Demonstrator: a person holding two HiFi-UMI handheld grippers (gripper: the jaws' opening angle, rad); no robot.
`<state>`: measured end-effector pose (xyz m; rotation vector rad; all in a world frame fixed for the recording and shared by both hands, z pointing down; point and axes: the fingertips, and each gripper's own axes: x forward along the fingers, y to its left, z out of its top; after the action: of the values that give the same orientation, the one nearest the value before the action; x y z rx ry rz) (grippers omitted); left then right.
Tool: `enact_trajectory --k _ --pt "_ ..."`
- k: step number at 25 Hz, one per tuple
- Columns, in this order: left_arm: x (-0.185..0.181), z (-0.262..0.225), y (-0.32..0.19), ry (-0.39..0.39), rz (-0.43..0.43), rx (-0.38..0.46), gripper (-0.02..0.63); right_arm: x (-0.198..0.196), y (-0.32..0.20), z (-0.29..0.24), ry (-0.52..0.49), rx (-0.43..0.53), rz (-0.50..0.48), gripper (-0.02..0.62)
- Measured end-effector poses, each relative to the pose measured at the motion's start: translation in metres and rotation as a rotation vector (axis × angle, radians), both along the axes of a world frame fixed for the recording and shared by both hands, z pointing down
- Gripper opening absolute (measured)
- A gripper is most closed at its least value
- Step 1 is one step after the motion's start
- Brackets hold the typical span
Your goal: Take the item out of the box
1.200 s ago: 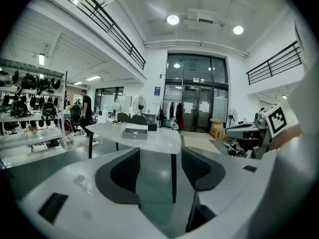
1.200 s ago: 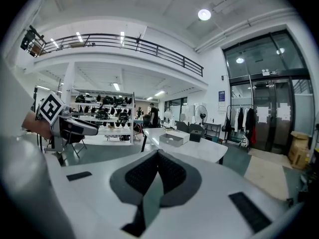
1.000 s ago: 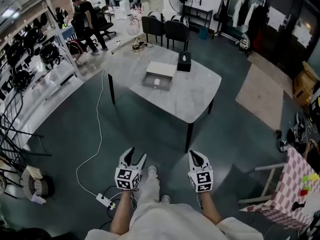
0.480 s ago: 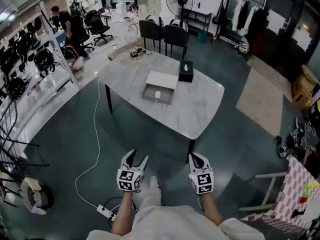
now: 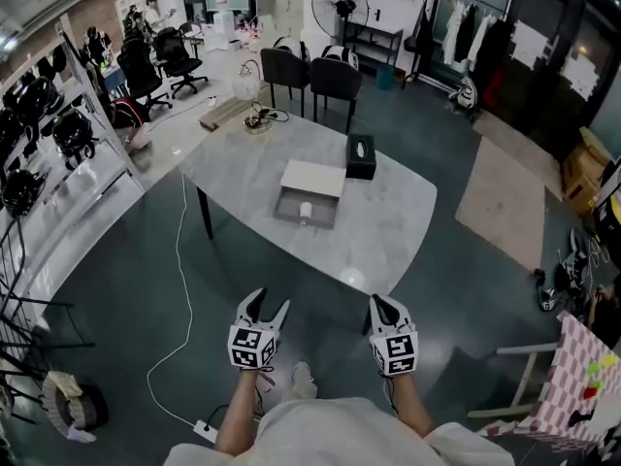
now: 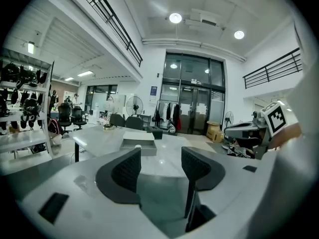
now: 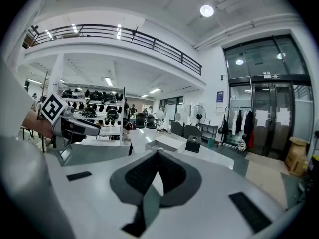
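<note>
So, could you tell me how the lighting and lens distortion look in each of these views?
Head view: even indoor light, one glare spot on the table, straight lines bowed near the edges. Left gripper view: strong fisheye with black corners, ceiling lamp blown out. Right gripper view: same fisheye, railing curved, round lamp glaring.

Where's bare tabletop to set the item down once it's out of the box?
Bare: the near strip between the box and the table edge facing you; the left end beside the box; right of the black tissue box. Crowded: far-left corner, with the cable tangle.
</note>
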<state>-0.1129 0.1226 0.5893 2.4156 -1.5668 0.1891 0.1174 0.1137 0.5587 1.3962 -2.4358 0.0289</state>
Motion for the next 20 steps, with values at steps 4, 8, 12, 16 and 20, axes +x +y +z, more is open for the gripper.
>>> enact_trajectory --k 4,8,12,16,20 --pt "-0.01 -0.001 -0.028 -0.001 0.02 0.0 0.238 -0.006 -0.026 0.0 0.006 -0.002 0.026 0.002" --pt "-0.021 -0.001 -0.057 -0.003 0.031 0.001 0.238 -0.012 -0.053 -0.001 0.006 0.005 0.042 0.002" --pt "-0.032 0.0 -0.082 -0.002 0.044 0.004 0.238 -0.022 -0.074 0.001 0.01 0.011 0.054 0.002" --pt "-0.04 0.0 -0.099 0.002 0.057 0.007 0.238 -0.031 -0.086 0.002 0.014 0.008 0.062 0.002" --pt "-0.046 0.006 -0.112 0.004 0.069 0.001 0.238 -0.036 -0.096 0.007 0.019 0.003 0.077 0.002"
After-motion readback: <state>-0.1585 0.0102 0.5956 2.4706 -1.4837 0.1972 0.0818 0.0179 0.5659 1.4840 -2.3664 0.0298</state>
